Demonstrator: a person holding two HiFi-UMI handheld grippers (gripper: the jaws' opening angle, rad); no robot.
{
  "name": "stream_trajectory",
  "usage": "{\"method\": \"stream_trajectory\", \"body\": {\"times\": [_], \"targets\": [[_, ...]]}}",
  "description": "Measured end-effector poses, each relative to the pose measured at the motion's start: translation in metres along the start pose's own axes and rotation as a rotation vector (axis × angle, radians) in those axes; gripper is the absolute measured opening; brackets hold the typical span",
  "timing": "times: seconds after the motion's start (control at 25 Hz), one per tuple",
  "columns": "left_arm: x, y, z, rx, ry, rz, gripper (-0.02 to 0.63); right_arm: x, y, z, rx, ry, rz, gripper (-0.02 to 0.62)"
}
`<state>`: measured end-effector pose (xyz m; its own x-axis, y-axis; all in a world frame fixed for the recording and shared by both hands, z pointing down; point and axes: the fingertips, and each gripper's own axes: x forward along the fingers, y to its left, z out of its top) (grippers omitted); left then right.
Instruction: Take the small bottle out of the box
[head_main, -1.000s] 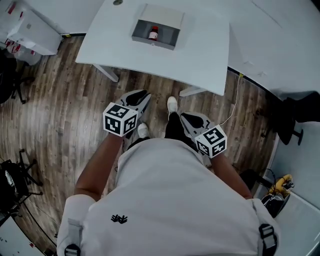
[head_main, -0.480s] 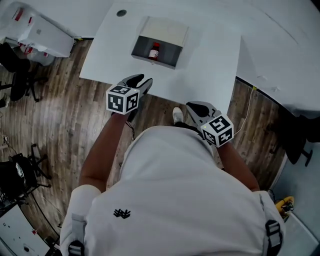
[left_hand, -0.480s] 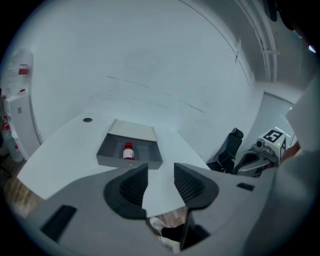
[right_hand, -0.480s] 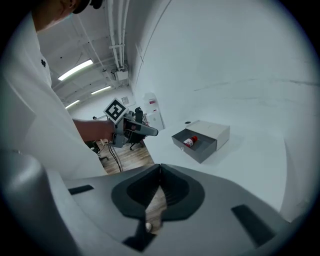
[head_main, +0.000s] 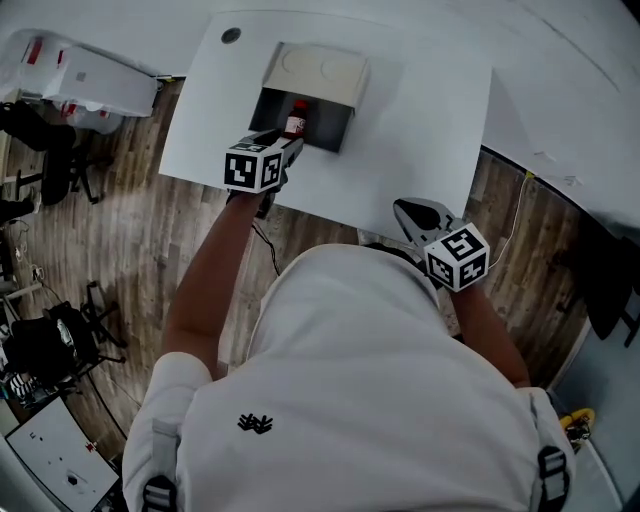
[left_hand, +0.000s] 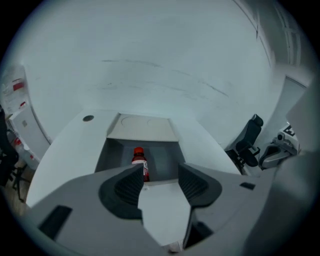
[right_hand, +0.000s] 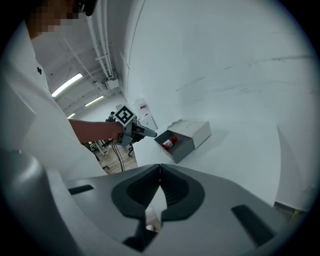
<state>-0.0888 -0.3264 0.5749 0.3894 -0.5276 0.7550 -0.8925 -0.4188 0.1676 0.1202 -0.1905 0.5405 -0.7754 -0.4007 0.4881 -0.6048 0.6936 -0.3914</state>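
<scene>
L gripper (head_main: 287, 142) at the box mouth, bottle still inside.
My L jaws are opening w/ nothing between them; in the left gripper view the small bottle (left_hand: 140, 161) stands just past the left jaw's tip, not touched. The bottle is upright, red cap up, inside the open grey box (head_main: 314, 66), toward its 9 o'clock side. The box sits on the white bench (head_main: 420, 110) at abt 12 o'clock from me, its open side facing me. The L gripper is at abt 7 o'clock from the bottle, near it. My R gripper (head_main: 412, 211) hangs at the bench edge at abt 4 o'clock from the box, well apart; its jaws are closed together, holding nothing.
</scene>
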Motion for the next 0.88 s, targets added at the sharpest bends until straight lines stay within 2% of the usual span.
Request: {"method": "stream_trajectory", "body": {"times": [0.4, 0.88], "targets": [[0.052, 0.039, -0.005, 0.041, 0.204, 0.133, 0.239, -0.007, -0.037, -0.01, 0.09, 0.005, 0.011, 0.006], [0.087, 0.059, -0.018, 0.107, 0.389, 0.203, 0.259, -0.02, -0.064, -0.017, 0.158, -0.003, -0.003, 0.008]]}}
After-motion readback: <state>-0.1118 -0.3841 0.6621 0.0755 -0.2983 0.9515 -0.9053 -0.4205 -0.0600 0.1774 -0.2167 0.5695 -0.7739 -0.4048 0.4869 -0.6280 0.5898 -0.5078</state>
